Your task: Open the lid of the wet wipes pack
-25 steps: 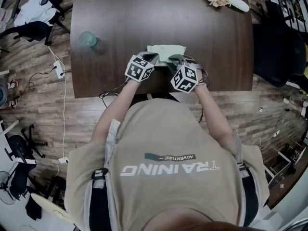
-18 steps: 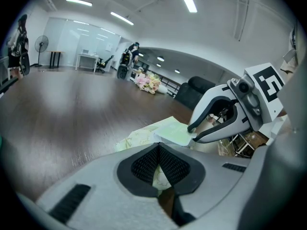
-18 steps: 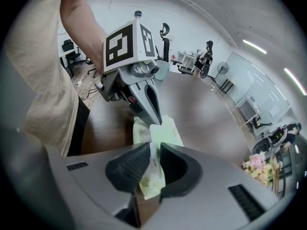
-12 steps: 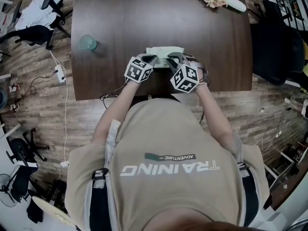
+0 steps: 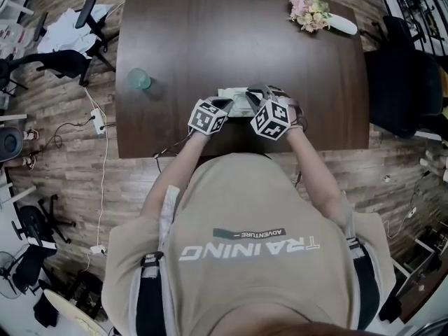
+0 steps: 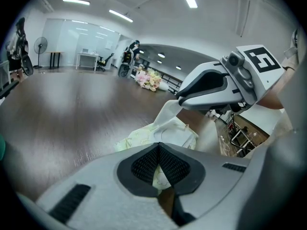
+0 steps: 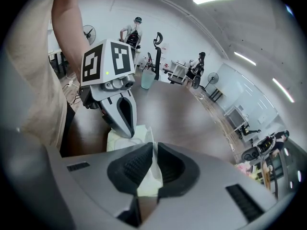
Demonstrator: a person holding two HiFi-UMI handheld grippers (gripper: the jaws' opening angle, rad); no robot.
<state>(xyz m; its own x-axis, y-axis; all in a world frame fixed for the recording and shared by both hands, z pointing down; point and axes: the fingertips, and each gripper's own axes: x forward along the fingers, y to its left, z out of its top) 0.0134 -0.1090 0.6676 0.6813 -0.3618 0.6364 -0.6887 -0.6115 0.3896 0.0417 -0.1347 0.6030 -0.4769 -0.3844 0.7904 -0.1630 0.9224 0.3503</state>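
Observation:
The pale green wet wipes pack (image 5: 236,98) lies on the dark wooden table (image 5: 210,33) near its front edge, between both grippers. My left gripper (image 5: 225,104) is shut on the near edge of the pack (image 6: 144,135) and pins it down. My right gripper (image 5: 253,92) has its jaws closing on the white lid flap (image 7: 149,176), which stands up between the pads. In the left gripper view the flap (image 6: 168,111) rises from the pack to the right gripper (image 6: 211,85). The left gripper (image 7: 122,116) rests on the pack (image 7: 122,138) in the right gripper view.
A green cup (image 5: 138,79) stands at the table's left side. A bunch of flowers in a white vase (image 5: 315,9) lies at the far right corner. Black office chairs (image 5: 406,82) stand right of the table, others to its left (image 5: 63,54).
The right gripper has lifted a little at the pack's flap. The left gripper has stayed on the pack. The head view has shifted slightly.

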